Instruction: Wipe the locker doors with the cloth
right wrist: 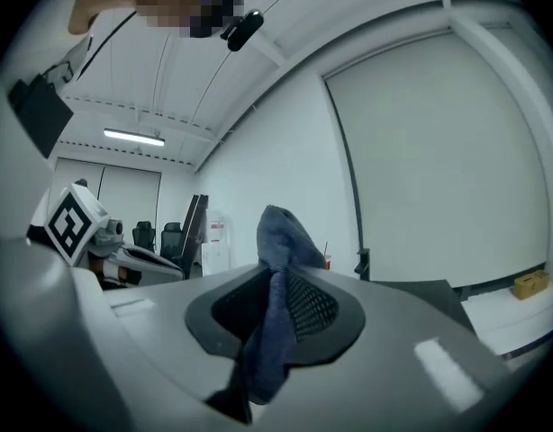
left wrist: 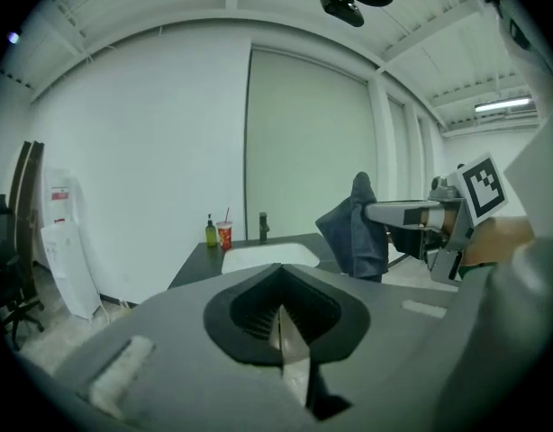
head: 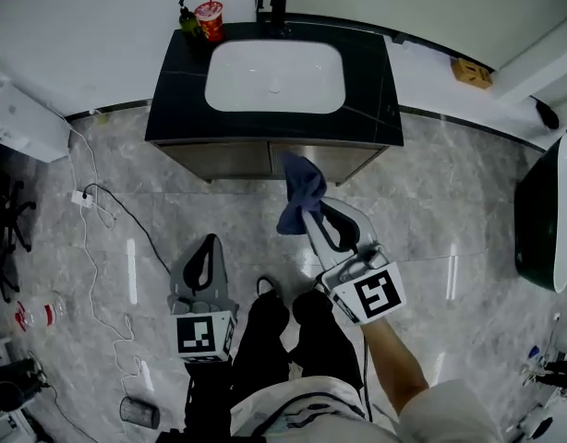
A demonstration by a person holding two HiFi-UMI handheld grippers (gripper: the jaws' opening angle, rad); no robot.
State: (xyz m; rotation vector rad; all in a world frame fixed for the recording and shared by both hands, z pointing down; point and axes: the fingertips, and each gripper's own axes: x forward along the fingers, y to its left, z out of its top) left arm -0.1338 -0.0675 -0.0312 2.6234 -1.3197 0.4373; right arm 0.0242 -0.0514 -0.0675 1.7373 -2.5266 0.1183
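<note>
The right gripper (head: pixel 309 215) is clamped on the cloth (head: pixel 299 190). A fold is pinched between its jaws, and the rest bunches past the tips and hangs below them, so the cloth would meet a surface first. It points toward the cabinet doors (head: pixel 265 160) under the sink (head: pixel 274 75), probably the doors to be wiped, but the cloth is not touching them. The left gripper (head: pixel 208 245) has its jaws together on nothing and sits nearer the person, likely to stay clear of the wiping hand
</note>
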